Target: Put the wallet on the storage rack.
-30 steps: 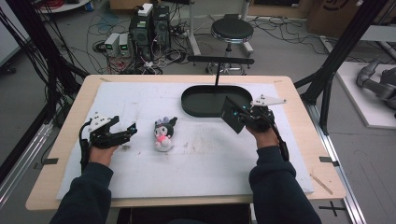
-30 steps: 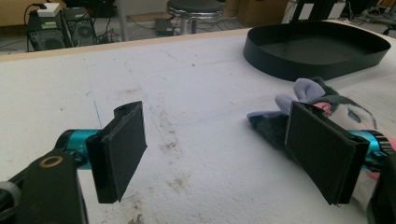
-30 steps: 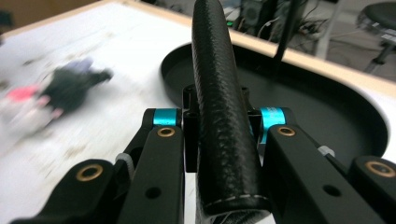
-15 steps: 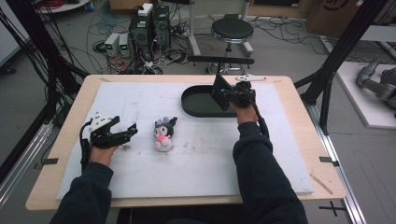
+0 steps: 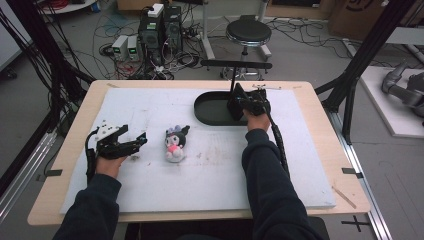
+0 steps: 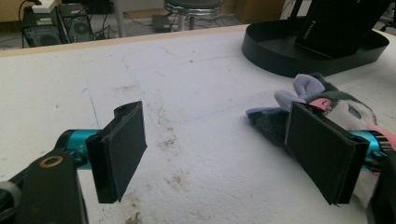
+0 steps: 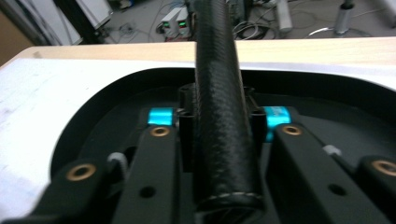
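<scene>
One black tray (image 5: 210, 112) lies under the right gripper (image 5: 239, 104), with one black wallet (image 7: 219, 116), or something like it, between that gripper's jaws. One plush toy (image 5: 175, 143) sits just beside the left gripper (image 5: 131, 145). Two grippers in all.

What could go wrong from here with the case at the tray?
1. The right gripper has just been opening its jaws with the black case upright between them over the black tray; it may topple or catch the rim.
2. The open left gripper sits close beside the plush toy; a nudge could shift it.
</scene>
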Tool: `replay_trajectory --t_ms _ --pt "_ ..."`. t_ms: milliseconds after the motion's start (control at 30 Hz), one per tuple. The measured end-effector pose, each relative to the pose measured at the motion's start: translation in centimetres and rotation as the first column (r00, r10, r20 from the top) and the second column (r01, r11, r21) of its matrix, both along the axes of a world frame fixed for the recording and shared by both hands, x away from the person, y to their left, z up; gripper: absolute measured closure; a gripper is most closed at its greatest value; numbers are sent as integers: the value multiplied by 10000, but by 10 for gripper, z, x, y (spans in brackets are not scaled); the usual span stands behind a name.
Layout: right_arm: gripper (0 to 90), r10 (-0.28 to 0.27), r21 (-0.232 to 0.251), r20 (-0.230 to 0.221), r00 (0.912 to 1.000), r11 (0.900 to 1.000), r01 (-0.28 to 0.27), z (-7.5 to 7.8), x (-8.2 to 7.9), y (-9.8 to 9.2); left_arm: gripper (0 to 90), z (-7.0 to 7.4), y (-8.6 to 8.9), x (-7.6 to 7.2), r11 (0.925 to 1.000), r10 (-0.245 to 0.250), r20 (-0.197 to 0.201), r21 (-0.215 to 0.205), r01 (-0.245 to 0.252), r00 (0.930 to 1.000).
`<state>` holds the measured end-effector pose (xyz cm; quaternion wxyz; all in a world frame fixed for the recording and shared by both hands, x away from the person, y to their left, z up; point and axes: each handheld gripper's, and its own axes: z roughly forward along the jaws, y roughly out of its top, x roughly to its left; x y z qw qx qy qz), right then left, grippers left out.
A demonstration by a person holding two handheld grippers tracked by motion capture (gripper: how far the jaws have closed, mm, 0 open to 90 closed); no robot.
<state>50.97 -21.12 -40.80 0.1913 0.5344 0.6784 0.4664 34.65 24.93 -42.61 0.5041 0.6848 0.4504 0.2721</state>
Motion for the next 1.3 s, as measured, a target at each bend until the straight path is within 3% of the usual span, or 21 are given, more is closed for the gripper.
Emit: replay_trajectory --t_ms 67,167,233,267,333,433,500,567,667,733,833,933,1000,1067,1200,1300 --pt "589 -350 -411 94 9993 9985 353 4 -2 -6 203 0 0 0 10000 8 7 -13 -8 10000" --pt "617 -697 -781 11 9976 9945 696 7 -4 -19 203 0 -1 0 10000 -14 20 -6 14 10000" --pt "668 -983 -995 -349 9945 9905 944 5 -5 -28 203 0 -1 0 10000 -16 6 47 16 10000" --pt "676 -1193 -1055 -751 9900 9882 1111 1 -5 -34 203 0 -1 0 10000 -22 17 62 22 10000" --pt "678 -1267 -1020 -1018 9867 9880 1164 -3 -3 -36 203 0 -2 0 10000 -16 18 64 16 10000" --pt "664 -929 -930 -1106 9895 9922 827 -6 -1 -34 203 0 -2 0 10000 -4 27 54 4 10000" --pt "557 -316 -1223 -972 9948 9923 196 -6 0 -28 203 0 -1 0 10000 2 3 47 -2 10000" --pt "420 -472 -1520 -642 9968 9877 369 -2 -4 -24 203 0 -1 0 10000 4 5 27 -4 10000" --pt "373 -421 -1752 -419 9982 9839 341 8 -10 -29 203 0 -1 -1 10000 44 -7 -31 -44 10000" --pt "357 -194 -2014 -269 9995 9794 136 17 -19 -36 203 0 0 -1 10000 24 -32 -38 -24 10000" --pt "327 170 -2292 478 9987 9734 -57 27 -40 -52 202 0 -1 -2 9999 116 68 -16 -116 9999" --pt "276 353 -2842 -168 9992 9580 -386 34 -60 -71 169 2 0 -2 9993 371 377 -14 -371 9986" --pt "254 622 -3372 236 9978 9401 -506 35 -79 -81 169 3 0 -2 9989 449 464 -140 -443 9979" --pt "245 779 -3509 386 9962 9345 -595 36 -97 -91 169 4 1 -2 9989 447 521 -195 -437 9976" --pt "215 582 -3164 656 9962 9480 -345 31 -127 -109 169 4 1 -3 9989 394 533 -290 -379 9978" --pt "215 675 -3191 580 9960 9466 -456 19 -135 -117 170 5 1 -3 9988 376 547 -341 -357 9978"
